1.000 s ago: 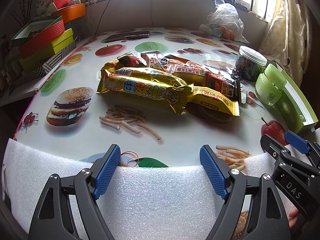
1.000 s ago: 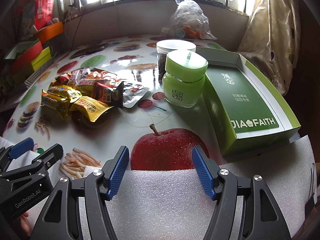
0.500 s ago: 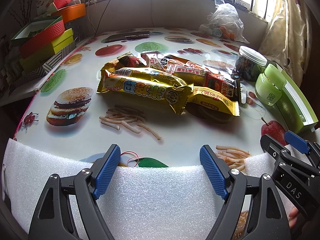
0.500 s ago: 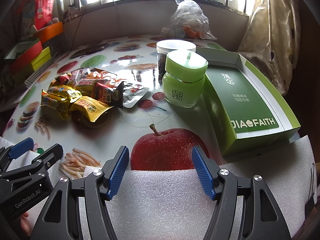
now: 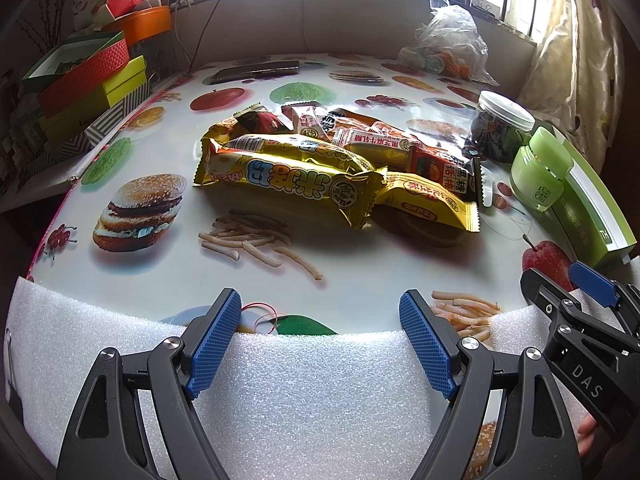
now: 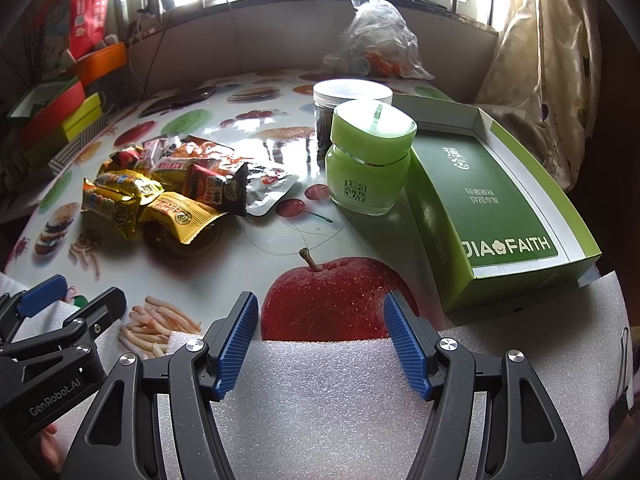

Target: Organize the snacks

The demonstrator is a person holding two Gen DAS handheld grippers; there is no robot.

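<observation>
Nothing had moved since the earlier frames; both grippers sat exactly where they had been. At the bottom of the left wrist view, the left gripper (image 5: 320, 334) had its blue fingers (image 5: 216, 344) spread wide and released, holding nothing, resting over a white foam sheet (image 5: 304, 400) at the near edge of the tabletop (image 5: 168, 264). The right gripper (image 6: 320, 338) showed the same in its own view: fingers (image 6: 236, 344) apart and empty above the foam, with a printed red apple just beyond them. Further out, the pile of snack packets (image 5: 328, 160) lay in the centre of the left view and at the middle left of the right view, yellow wrappers in front and red ones behind, well apart from both grippers. Right of the pile stood a green jar (image 6: 370, 160), touching or just beside a long green box (image 6: 492, 200), with a white-lidded clear jar (image 6: 350, 104) behind it. A clear plastic bag (image 6: 374, 36) sat at the far edge under the window.
</observation>
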